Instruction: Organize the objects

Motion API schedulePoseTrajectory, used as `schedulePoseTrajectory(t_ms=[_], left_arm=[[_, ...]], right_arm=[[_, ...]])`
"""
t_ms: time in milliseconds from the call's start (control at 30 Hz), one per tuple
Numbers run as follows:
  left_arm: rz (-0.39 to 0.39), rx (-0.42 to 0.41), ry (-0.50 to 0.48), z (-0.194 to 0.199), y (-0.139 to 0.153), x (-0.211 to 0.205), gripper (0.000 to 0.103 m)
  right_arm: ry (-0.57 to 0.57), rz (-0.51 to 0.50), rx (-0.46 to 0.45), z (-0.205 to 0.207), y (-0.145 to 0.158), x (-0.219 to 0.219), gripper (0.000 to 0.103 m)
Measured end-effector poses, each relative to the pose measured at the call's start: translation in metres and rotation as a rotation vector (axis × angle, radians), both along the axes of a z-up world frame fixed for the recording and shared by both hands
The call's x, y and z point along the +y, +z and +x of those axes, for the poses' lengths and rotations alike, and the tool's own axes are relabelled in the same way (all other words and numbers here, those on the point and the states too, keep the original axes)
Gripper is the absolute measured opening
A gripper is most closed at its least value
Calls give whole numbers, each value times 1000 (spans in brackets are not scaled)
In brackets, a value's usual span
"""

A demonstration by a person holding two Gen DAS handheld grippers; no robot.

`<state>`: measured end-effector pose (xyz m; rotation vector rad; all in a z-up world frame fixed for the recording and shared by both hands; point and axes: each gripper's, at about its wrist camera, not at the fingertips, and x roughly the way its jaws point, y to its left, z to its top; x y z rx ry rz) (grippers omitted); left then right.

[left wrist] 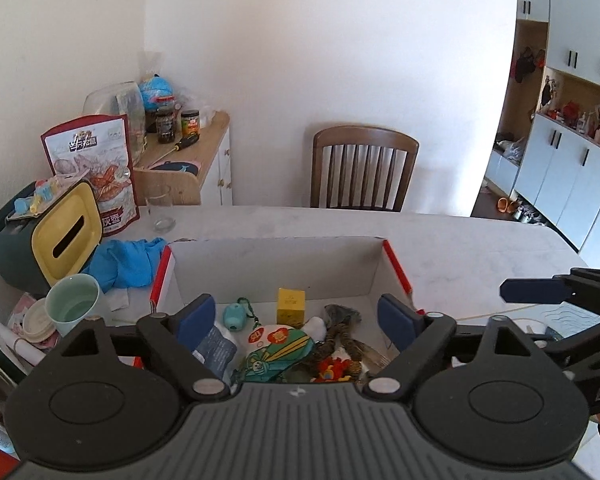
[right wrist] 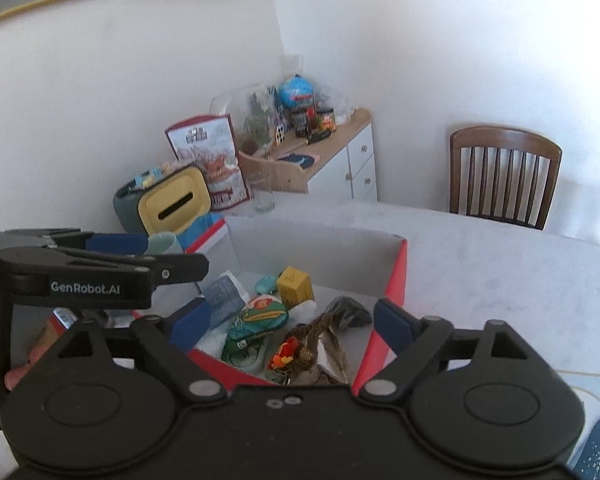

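A red-edged cardboard box (left wrist: pixel 278 268) (right wrist: pixel 312 248) lies open on the pale table. Inside it lie a small yellow carton (left wrist: pixel 290 305) (right wrist: pixel 296 282), a teal toy (left wrist: pixel 236 316), a green printed pouch (left wrist: pixel 278 356) (right wrist: pixel 260 320), a grey-blue packet (left wrist: pixel 214 350) (right wrist: pixel 224 294), a brown braided piece (left wrist: pixel 336 338) (right wrist: pixel 308 340) and a small orange-red toy (left wrist: pixel 332 372) (right wrist: pixel 284 354). My left gripper (left wrist: pixel 300 316) hangs above the box, open, nothing between its blue pads. My right gripper (right wrist: pixel 292 320) is open and empty too, over the box's near right corner. Each gripper shows in the other's view, the left gripper (right wrist: pixel 116 256) and the right gripper (left wrist: pixel 540 292).
Left of the box are a blue cloth (left wrist: pixel 126 260), a mint cup (left wrist: pixel 74 304), a yellow-faced tissue holder (left wrist: pixel 66 228), a snack bag (left wrist: pixel 96 168) and a glass (left wrist: pixel 160 208). A cluttered side cabinet (left wrist: pixel 204 160) and a wooden chair (left wrist: pixel 364 168) stand behind the table (left wrist: pixel 480 248).
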<state>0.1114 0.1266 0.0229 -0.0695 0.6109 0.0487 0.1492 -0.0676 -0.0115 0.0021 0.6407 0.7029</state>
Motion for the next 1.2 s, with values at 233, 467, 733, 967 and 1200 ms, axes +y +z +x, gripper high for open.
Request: schedulePoseTrajectory(t_ms=[233,467,733,967,1200], left_arm=[[1,-11,-7,-10,2,-8,101],[6,-29,-29,-21,3,-16,101],[16,-65,-30,-34,6,-25,101],[9,-59,-25,-38,3,-27,101],[25,-57,-15,-42,0,-30,101]], right_arm=[[-16,37,-36,-14,10,-15,102],[-37,61,-35,-21,12,-30,102],[-46,54,-37,-31,8,-41,102],[-68,54,-36,-35,6,-47,102],[-87,56,-32,-37,6,-52,102]])
